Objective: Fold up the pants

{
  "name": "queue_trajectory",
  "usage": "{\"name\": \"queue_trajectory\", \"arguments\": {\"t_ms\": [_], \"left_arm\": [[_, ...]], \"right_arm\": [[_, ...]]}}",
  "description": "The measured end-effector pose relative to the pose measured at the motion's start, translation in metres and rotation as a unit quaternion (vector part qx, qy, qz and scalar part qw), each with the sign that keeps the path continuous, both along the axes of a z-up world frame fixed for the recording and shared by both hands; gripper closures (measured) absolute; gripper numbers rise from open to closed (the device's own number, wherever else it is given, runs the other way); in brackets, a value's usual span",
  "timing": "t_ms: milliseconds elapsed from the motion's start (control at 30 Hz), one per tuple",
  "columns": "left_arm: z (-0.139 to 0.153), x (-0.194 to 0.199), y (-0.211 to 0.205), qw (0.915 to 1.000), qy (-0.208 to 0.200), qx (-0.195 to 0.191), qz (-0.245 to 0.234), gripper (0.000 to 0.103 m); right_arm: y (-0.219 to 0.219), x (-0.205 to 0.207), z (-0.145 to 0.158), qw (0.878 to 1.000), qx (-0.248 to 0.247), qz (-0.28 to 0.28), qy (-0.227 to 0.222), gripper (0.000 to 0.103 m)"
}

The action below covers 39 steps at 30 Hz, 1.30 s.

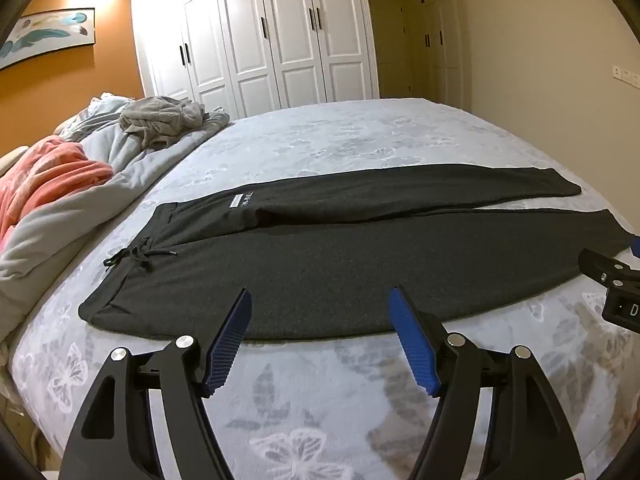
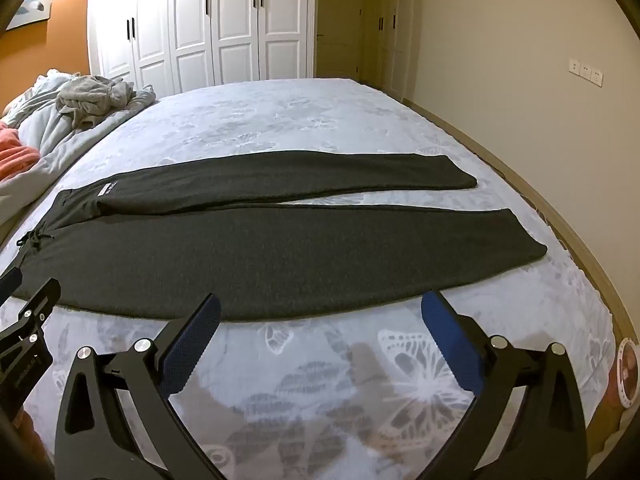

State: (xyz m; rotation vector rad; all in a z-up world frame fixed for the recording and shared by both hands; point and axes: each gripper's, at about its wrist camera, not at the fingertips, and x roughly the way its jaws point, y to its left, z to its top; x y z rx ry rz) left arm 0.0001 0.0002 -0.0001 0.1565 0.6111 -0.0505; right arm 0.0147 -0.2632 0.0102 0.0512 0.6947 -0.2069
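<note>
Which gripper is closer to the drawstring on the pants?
Left. The left gripper hovers open at the near edge by the waist, close to the drawstring; the right gripper hangs open farther toward the ankle cuffs.

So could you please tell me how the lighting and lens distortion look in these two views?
Left wrist: glare blows out the wardrobe top left, and the bed edge bows from the fisheye. Right wrist: dark corners ring the frame, and the pants curve but stay sharp.
</note>
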Motion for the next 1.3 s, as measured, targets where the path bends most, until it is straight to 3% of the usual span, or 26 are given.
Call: {"name": "queue_trajectory", "arguments": {"t_ms": [1300], "left_arm": [[-0.0023,0.0000,0.0027,1.0000,0.001,-0.001,-0.001,0.034]], "right_arm": [[-0.0012,-0.0006,-0.0004,1.000,0.005,-0.003,-0.003,0.005]]}}
